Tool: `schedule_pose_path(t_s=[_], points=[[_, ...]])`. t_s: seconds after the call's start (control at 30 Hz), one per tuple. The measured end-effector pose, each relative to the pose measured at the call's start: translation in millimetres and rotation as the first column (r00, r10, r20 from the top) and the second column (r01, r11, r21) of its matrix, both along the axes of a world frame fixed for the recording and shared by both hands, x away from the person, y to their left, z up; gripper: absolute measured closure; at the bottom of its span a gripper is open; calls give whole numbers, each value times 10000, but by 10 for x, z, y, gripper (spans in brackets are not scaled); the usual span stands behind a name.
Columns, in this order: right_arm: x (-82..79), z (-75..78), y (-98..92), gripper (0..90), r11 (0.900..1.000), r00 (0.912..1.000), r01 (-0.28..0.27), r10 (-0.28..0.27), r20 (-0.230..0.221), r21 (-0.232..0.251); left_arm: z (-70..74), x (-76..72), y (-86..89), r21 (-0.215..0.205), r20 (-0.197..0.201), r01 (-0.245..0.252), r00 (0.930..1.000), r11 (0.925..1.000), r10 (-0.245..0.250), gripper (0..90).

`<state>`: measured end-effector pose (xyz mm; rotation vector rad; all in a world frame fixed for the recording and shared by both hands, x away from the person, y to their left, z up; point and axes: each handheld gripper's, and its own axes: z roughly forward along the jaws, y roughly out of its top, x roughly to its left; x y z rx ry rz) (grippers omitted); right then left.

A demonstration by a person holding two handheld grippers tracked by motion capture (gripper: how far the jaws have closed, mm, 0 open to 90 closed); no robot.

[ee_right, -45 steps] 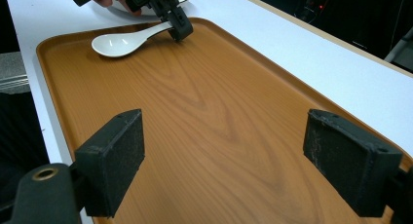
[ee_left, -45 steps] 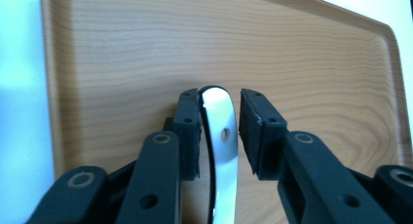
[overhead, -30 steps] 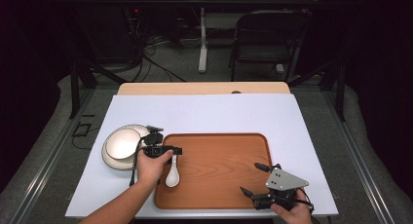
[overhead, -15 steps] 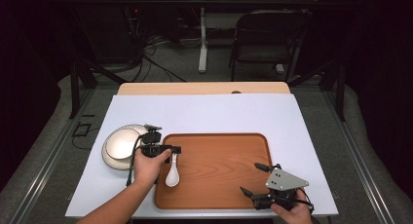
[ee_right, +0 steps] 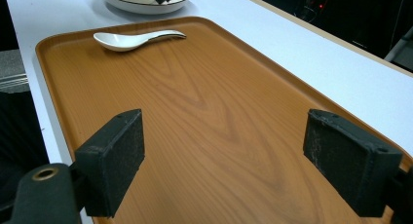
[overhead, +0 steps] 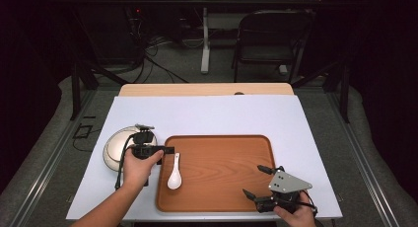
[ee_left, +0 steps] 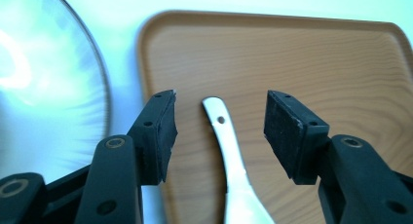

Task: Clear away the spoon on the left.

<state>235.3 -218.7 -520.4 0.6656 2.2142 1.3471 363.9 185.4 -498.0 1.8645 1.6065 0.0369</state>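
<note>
**Spoon on the tray, left tool wide apart above its handle**

Here we are at the tray (overhead: pixel 222 172), our landmark for everything. The white spoon (overhead: pixel 174 176) lies flat on the tray near its left edge, bowl toward the person, handle pointing away. In the left gripper view the spoon (ee_left: pixel 229 151) runs up between the two jaws, and neither pad touches it: there is clear wood on both sides of the handle. So the left tool (overhead: pixel 160 150), hovering at the tray's left rim, is released and grasping nothing.

Just left of the tray sits the white bowl (overhead: pixel 116 148), on the tabletop (overhead: pixel 222 113), partly under the left hand (overhead: pixel 138 165).

Over at the tray's near right corner, the right tool (overhead: pixel 256 181) is also spread wide and empty; the right gripper view looks across bare wood to the spoon (ee_right: pixel 131 39) at the far end, with the bowl (ee_right: pixel 146 2) beyond it.

My read: the spoon is either set down or about to be picked up, and the frames alone cannot settle which. If the spoon on the tray is the goal, that part looks done. The bowl is off the tray, so if it belongs there, that is what remains.
</note>
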Motion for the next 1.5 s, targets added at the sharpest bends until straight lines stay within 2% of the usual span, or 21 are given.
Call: schedule_pose_path(t_s=[0.13, 0.23, 0.47, 0.63, 0.83, 0.87, 1.1, 1.13, 1.27, 1.4, 1.5], points=[[-2, -1, 3, 149, 10000, 10000, -12, 12, 0, -4, 70, -31, 75, 402, 287, 14, 9996, 9992, -25, 455], [-1, -1, 2, 149, 10000, 10000, 4, -4, 4, 0, 101, -55, 103, 492, 325, 86, 9994, 9988, -102, 456], [1, -2, 6, 150, 10000, 10000, 1, -1, -15, 1, 215, -186, 222, 950, 777, 295, 9963, 9950, -370, 456], [-2, -3, 8, 150, 10000, 10000, 12, -12, -44, 16, 246, -264, 324, 1172, 865, 296, 9955, 9927, -399, 447], [1, -2, 6, 150, 10000, 10000, 15, -15, -13, 6, 222, -379, 430, 1352, 1145, 50, 9932, 9908, -206, 428], [0, -4, 9, 149, 10000, 10000, 9, -9, -35, 1, 210, -433, 490, 1405, 1245, -99, 9922, 9900, -77, 427], [2, -4, 11, 149, 10000, 10000, 25, -25, -20, -25, 201, -578, 654, 1366, 1635, -578, 9859, 9889, 350, 425], [1, -4, 12, 150, 10000, 10000, 15, -15, -14, -39, 190, -630, 715, 1308, 1769, -769, 9828, 9884, 531, 424], [-1, -4, 12, 150, 10000, 10000, 14, -15, -23, -25, 129, -735, 823, 1196, 1838, -1009, 9799, 9877, 778, 420], [0, -4, 12, 150, 10000, 10000, 17, -17, -16, -32, 58, -819, 891, 1324, 1874, -1197, 9778, 9839, 937, 416], [-2, -5, 18, 150, 10000, 10000, 8, -8, -17, -51, -24, -912, 965, 1166, 2078, -1443, 9710, 9826, 1179, 407]])
